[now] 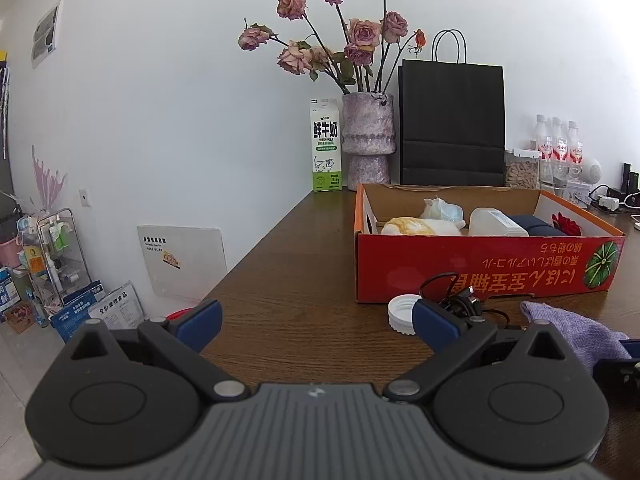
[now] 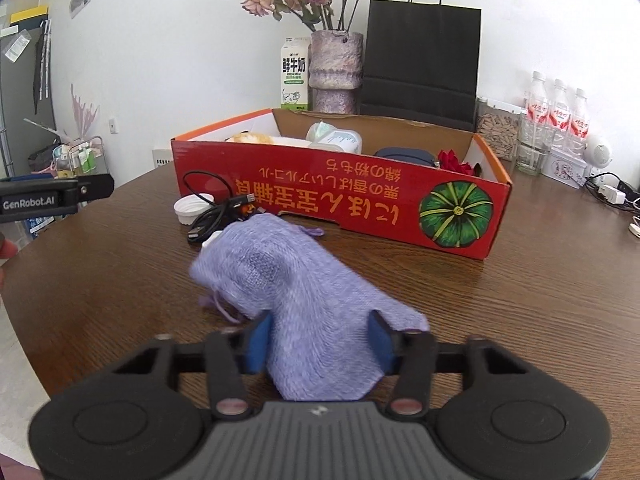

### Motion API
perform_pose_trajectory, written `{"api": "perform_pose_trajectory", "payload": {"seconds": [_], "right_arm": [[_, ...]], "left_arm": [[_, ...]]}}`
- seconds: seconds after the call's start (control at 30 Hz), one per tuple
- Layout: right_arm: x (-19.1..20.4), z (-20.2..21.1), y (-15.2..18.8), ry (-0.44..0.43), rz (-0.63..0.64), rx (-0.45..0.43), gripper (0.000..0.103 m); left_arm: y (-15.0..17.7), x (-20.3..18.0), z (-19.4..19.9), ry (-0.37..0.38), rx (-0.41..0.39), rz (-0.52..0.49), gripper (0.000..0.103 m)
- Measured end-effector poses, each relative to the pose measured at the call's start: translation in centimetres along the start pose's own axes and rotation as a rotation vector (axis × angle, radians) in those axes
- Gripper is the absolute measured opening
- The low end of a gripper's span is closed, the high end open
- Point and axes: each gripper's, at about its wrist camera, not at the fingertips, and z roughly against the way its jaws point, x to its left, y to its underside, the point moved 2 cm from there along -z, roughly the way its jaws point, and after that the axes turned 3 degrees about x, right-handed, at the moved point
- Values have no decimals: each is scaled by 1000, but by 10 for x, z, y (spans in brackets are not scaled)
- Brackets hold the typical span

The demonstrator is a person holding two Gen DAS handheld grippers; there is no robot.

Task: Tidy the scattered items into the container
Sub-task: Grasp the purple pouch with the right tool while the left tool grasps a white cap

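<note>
A red cardboard box [image 1: 480,264] [image 2: 340,200] stands on the brown table and holds a plush toy, a white jug, a dark pouch and a red flower. In front of it lie a white lid [image 1: 402,314] [image 2: 188,208], a black cable [image 1: 460,300] [image 2: 216,216] and a purple knitted cloth [image 2: 296,292] [image 1: 576,328]. My right gripper [image 2: 320,344] has its blue pads on both sides of the cloth's near end. My left gripper [image 1: 316,324] is open and empty above the table, left of the lid.
A milk carton [image 1: 326,146], a vase of dried roses [image 1: 368,140] and a black paper bag [image 1: 452,124] stand behind the box by the wall. Water bottles [image 2: 556,116] and a jar stand at the right. The table's edge [image 1: 240,268] falls off to the left.
</note>
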Motion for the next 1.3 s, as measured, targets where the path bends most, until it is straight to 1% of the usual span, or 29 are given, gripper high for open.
{"api": "perform_pose_trajectory", "payload": {"seconds": [0.03, 0.07, 0.1, 0.2, 0.3, 0.4, 0.5, 0.63, 0.73, 0.93, 1.17, 1.3], "right_arm": [[-1, 1, 1, 8, -1, -2, 15], [-3, 2, 2, 3, -7, -6, 6], [-5, 4, 3, -20, -16, -12, 5], [-7, 10, 6, -51, -33, -38, 4], [-9, 21, 2, -55, -47, -95, 4], [-15, 34, -7, -49, -69, -157, 4], [-25, 40, -16, -17, -96, -190, 4], [-39, 41, -22, 30, -129, -195, 4], [-47, 41, -22, 56, -150, -192, 4], [-57, 41, -19, 79, -163, -191, 4], [-66, 38, -20, 99, -177, -187, 4], [-69, 35, -22, 97, -184, -187, 4]], "left_arm": [[0, 0, 0, 0, 0, 0, 103], [0, 0, 1, 1, -1, -1, 103], [0, 0, 1, 2, -3, -2, 103], [-2, 0, 3, -1, -9, -4, 103], [-4, -2, 4, 1, -12, -8, 103], [-4, -6, 4, 13, -11, -18, 103], [-4, -15, 2, 31, 3, -31, 103], [-6, -32, 0, 90, 21, -54, 103], [-8, -52, -2, 150, 31, -82, 103], [-7, -90, -13, 225, 92, -122, 103], [-4, -112, -31, 240, 193, -99, 103], [-3, -116, -35, 247, 228, -82, 103]]}}
